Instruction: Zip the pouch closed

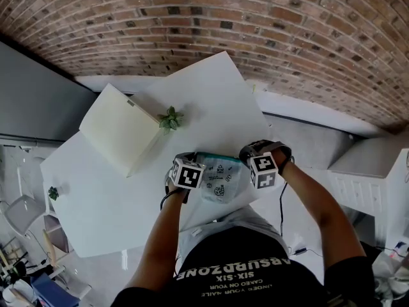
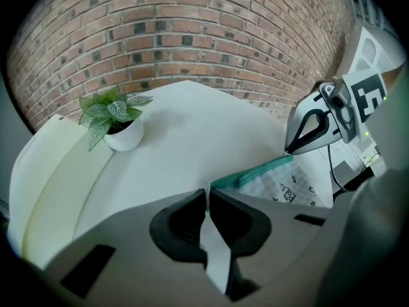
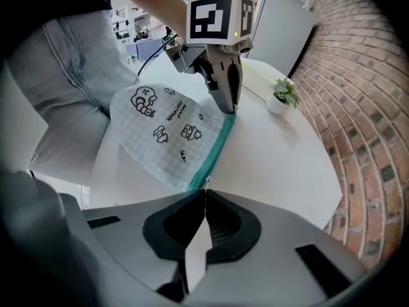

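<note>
Pouch (image 1: 220,181) stretched between two grippers near the front edge of the white table (image 1: 211,88), its printed side up and its teal zip (image 3: 214,152) along the far edge. The left gripper (image 2: 206,194) has its jaws pressed together on one end of the zip, with no gap at the tips. This reads as the anchoring grip, which keeps the fabric from bunching while the slider travels. The right gripper (image 3: 204,194) is likewise clamped shut on the opposite end, where the teal band runs straight into its tips. A small pale speck sits at that point and may be the pull tab, though it is too small to say for certain.

The two grips sit at opposite ends so that the zip lies straight and taut between them. From the right gripper view the teal band looks like one narrow strip along its whole length. Judged from this, the zip is at or close to fully closed, but the teeth cannot be made out.

A cream box (image 1: 121,130) and a small potted plant (image 1: 170,119) stand well apart from the pouch, toward the brick wall (image 1: 255,24), and leave the working area free
</note>
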A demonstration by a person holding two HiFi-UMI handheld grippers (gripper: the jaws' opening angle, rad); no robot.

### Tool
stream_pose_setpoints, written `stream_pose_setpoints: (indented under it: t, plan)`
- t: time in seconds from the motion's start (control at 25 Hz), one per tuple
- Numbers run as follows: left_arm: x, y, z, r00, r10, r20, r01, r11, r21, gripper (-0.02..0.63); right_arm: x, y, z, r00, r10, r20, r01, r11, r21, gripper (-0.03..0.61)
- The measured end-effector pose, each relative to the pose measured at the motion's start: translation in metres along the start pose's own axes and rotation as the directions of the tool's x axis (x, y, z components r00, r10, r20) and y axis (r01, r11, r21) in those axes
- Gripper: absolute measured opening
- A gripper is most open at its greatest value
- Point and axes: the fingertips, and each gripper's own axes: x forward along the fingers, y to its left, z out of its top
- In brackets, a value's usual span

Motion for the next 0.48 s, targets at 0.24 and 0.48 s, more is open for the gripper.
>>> stream_pose_setpoints:
  t: [0.24, 0.48]
  plan:
    - [-0.0003, 0.0006, -0.0007, 1.0, -0.002, 0.005, 0.002, 1.0, 0.002, 0.025, 0.0019, 0.0, -0.0027, 0.999, -0.034, 0.011, 0.034, 0.999, 0.042, 0.002]
    - [0.0011, 0.0007, -0.0009, 1.0, -0.023, 0.02, 0.023, 1.0, 0.0, 0.026, 0.0045, -0.0014, -0.0035, 0.995, -0.096, -0.004, 0.096, 0.992, 0.084, 0.002]
